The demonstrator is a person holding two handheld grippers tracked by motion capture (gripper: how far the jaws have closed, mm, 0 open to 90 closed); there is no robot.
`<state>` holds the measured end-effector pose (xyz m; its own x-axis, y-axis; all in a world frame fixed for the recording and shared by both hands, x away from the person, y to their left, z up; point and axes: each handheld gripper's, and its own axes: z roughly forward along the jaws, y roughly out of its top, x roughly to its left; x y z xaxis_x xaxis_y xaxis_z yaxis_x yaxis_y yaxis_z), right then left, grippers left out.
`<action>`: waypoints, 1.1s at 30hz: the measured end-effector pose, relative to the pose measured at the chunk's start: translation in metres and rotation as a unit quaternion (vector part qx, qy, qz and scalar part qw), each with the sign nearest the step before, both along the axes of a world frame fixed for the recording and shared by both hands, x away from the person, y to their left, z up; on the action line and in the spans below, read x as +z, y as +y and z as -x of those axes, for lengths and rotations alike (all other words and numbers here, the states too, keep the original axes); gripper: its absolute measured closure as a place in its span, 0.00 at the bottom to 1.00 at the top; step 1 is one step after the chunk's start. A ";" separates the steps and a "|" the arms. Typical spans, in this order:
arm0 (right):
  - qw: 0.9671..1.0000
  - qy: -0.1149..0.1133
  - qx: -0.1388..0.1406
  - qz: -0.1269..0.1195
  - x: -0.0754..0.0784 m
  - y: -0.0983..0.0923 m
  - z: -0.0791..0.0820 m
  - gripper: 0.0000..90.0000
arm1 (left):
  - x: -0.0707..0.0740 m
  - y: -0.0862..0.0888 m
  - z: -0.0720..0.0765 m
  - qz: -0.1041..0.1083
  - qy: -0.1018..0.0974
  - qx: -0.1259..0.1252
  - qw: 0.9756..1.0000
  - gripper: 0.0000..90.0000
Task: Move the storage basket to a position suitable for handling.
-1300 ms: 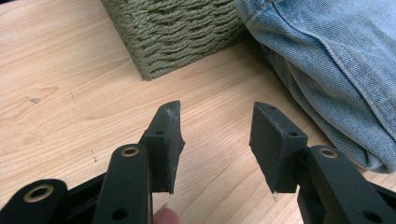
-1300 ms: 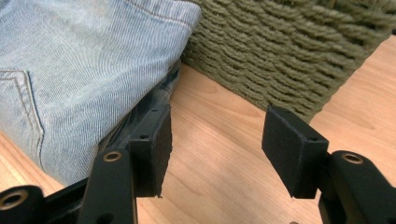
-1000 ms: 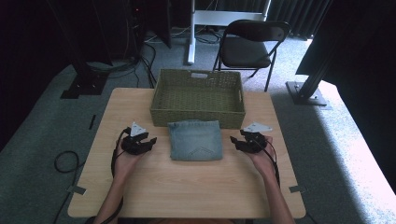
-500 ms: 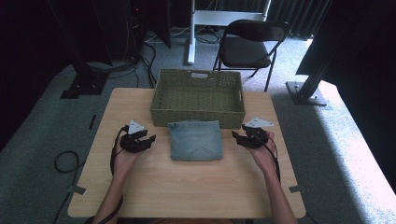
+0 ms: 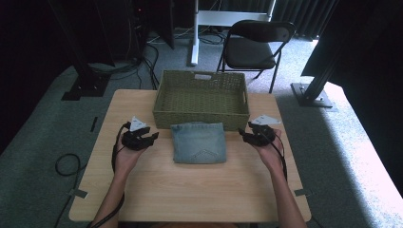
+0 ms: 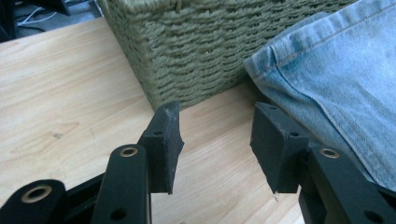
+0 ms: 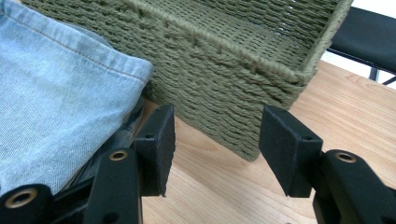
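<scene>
A folded pair of light blue jeans [image 5: 198,142] lies flat on the wooden table, its far edge against the front wall of a green woven basket [image 5: 199,118]. My left gripper [image 5: 151,137] rests on the table just left of the jeans, jaws open and nothing between them. In the left gripper view the jaws [image 6: 217,144] frame bare wood, with the jeans [image 6: 336,79] beside the right jaw and the basket [image 6: 196,51] ahead. My right gripper [image 5: 243,135] sits right of the jeans, open. Its jaws [image 7: 217,144] have just been closing a little, empty, facing the basket corner [image 7: 224,79] with the jeans [image 7: 51,79] at left.
The basket is open-topped, with nothing in it that I can see. Bare table [image 5: 190,190] stretches in front of the jeans toward the person. A black folding chair [image 5: 256,47] and dark stand legs are on the floor beyond the table.
The right hand has crept slightly toward the basket. The left hand and the jeans lie as before.
</scene>
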<state>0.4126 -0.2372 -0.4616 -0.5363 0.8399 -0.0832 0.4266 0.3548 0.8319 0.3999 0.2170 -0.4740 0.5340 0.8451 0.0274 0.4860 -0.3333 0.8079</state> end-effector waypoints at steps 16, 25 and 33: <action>1.000 -0.004 0.001 -0.013 0.013 -0.012 -0.019 0.55 | 0.019 -0.005 -0.025 -0.004 -0.013 -0.007 1.000 0.59; 1.000 -0.005 -0.008 -0.019 0.018 -0.013 -0.034 0.62 | 0.027 -0.003 -0.041 -0.005 -0.018 0.007 1.000 0.59; 0.999 -0.003 -0.033 -0.032 0.021 -0.014 -0.048 0.69 | 0.038 -0.007 -0.059 -0.004 -0.020 0.017 1.000 0.61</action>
